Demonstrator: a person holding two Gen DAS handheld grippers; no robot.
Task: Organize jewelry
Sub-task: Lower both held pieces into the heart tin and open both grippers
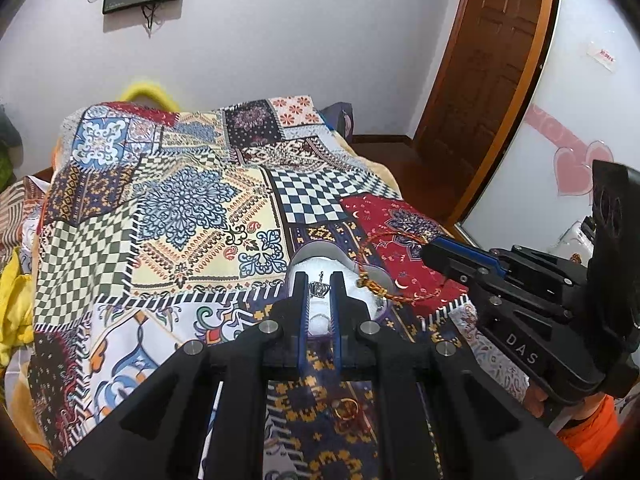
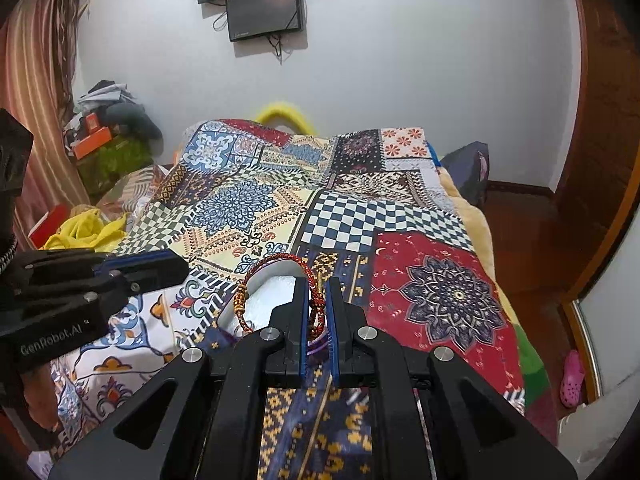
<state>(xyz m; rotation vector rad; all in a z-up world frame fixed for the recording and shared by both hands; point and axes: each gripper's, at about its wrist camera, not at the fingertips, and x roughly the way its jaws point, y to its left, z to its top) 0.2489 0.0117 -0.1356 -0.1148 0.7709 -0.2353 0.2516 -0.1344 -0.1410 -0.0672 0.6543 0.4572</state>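
**Inspector:** State of both claws, please.

**Assistant:** The left claw [image 1: 320, 289] is pinching a small silver crown-shaped ring [image 1: 320, 287] between its tips. The right claw [image 2: 319, 300] is pressed onto a red-and-gold braided bracelet [image 2: 276, 276], gripping it near the clasp; the rest of the loop hangs free to the left.

**Inspector:** Where do the items sit relative to the container?

**Assistant:** Both are held over an open jewelry box [image 1: 320, 258] with a white padded lining, lying on the patchwork bedspread [image 1: 180, 208]. The ring is above the lining; whether it touches I cannot tell. The bracelet loop arcs over the box's far rim. A gold ring [image 1: 346, 408] lies on the bedspread, near the left claw's base.

**Inspector:** Recommendation for the step in hand?

**Assistant:** In my judgement, lower the ring onto the padding before releasing it, so it does not bounce out. Keep the two claws apart, as they approach the same small box. The bracelet should be lowered so the slack loop coils inside the rim rather than draping over the edge.
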